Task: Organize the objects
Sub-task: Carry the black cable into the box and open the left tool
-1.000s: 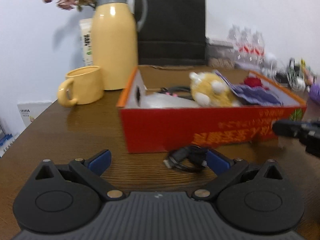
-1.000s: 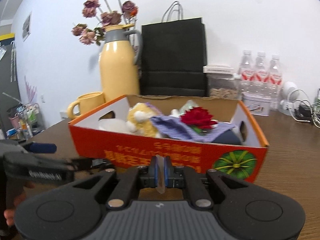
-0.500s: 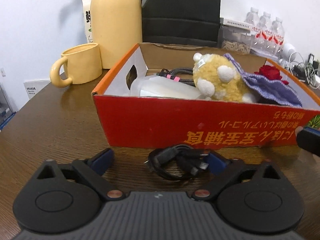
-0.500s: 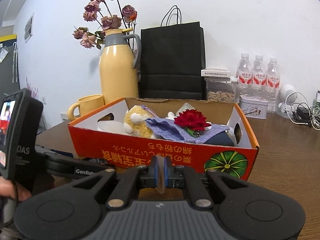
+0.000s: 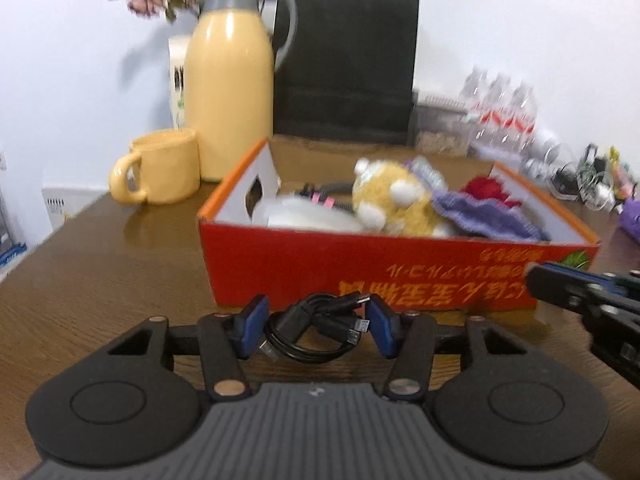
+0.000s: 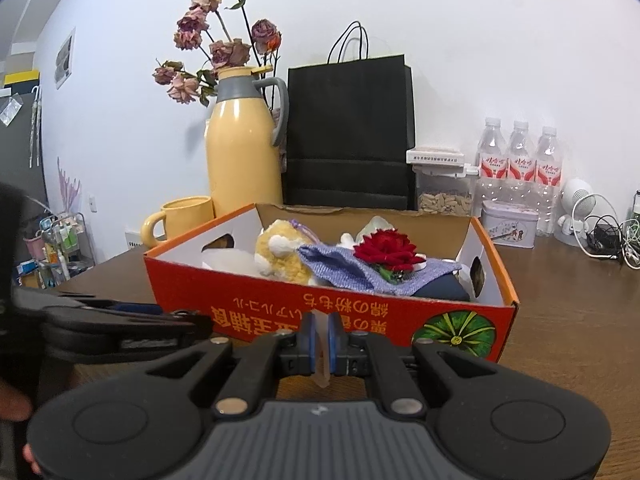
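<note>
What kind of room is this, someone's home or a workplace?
Probably an office or lab corner set up like a home. A wooden table holds a yellow thermos, bottled water and tangled chargers, with a cluttered supply cart at the side.

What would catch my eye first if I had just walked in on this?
Probably the red cardboard box in the middle of the wooden table, holding a yellow plush toy and a red rose. Behind it stands a tall yellow thermos beside a black paper bag. Up close, the left gripper brackets a coiled black cable.
</note>
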A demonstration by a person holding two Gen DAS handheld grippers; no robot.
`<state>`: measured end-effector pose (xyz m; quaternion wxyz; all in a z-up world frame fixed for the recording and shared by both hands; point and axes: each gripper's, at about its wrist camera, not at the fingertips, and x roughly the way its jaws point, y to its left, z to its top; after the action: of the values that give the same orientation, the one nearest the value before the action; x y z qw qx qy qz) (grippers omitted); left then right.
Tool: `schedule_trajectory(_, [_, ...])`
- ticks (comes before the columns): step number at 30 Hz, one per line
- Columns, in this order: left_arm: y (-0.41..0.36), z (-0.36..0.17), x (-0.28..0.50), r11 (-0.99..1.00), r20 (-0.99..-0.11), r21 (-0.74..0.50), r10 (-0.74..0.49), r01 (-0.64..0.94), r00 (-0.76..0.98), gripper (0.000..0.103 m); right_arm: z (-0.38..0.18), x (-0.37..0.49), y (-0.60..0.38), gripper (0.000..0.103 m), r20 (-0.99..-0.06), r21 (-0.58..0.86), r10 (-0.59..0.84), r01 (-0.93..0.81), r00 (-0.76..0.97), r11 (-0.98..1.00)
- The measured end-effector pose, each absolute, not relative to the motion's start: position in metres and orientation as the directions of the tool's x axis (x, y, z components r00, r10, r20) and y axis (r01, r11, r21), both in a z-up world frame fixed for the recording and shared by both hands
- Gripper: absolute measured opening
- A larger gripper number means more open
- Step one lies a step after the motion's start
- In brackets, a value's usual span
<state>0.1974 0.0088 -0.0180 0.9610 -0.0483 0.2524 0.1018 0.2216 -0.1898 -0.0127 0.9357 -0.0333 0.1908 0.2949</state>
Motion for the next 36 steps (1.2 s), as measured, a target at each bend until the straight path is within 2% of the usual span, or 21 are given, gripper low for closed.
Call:
schedule_trajectory(4, [0.004, 0.003, 0.184, 0.981, -0.414, -0.053, 0.147, -0.186, 0.898, 0.055, -0.001, 0.218, -0.192, 0.005, -0.332, 0.052, 0.549, -0.566, 0.767, 0.823])
schedule_trajectory(11, [0.003, 0.043, 0.206, 0.986, -0.343, -0.069, 0.121, -0.153, 0.932, 0.055, 0.035, 0.233, -0.186, 0.005, -0.266, 0.031, 0.553, -0.566, 0.789, 0.824])
schedule_trajectory(16, [0.014, 0.055, 0.244, 0.98, -0.355, -0.092, 0.133, -0.177, 0.925, 0.055, 0.05, 0.263, -0.172, 0.005, -0.265, 0.034, 0.542, -0.554, 0.798, 0.832])
schedule_trajectory(23, [0.024, 0.047, 0.29, 0.975, -0.373, -0.126, 0.127, -0.185, 0.919, 0.054, 0.04, 0.312, -0.151, 0.005, -0.294, 0.039, 0.506, -0.518, 0.811, 0.854])
schedule_trajectory(30, [0.021, 0.035, 0.317, 0.984, -0.39, -0.091, 0.109, -0.156, 0.914, 0.054, 0.023, 0.341, -0.151, 0.006, -0.334, 0.046, 0.483, -0.497, 0.81, 0.866])
schedule_trajectory(34, [0.024, 0.03, 0.32, 0.983, -0.406, -0.091, 0.11, -0.16, 0.907, 0.055, 0.018, 0.344, -0.153, 0.012, -0.361, 0.053, 0.469, -0.485, 0.806, 0.873])
schedule_trajectory(36, [0.025, 0.03, 0.32, 0.982, -0.404, -0.088, 0.118, -0.167, 0.907, 0.06, 0.017, 0.346, -0.155, 0.013, -0.37, 0.056, 0.449, -0.463, 0.813, 0.884])
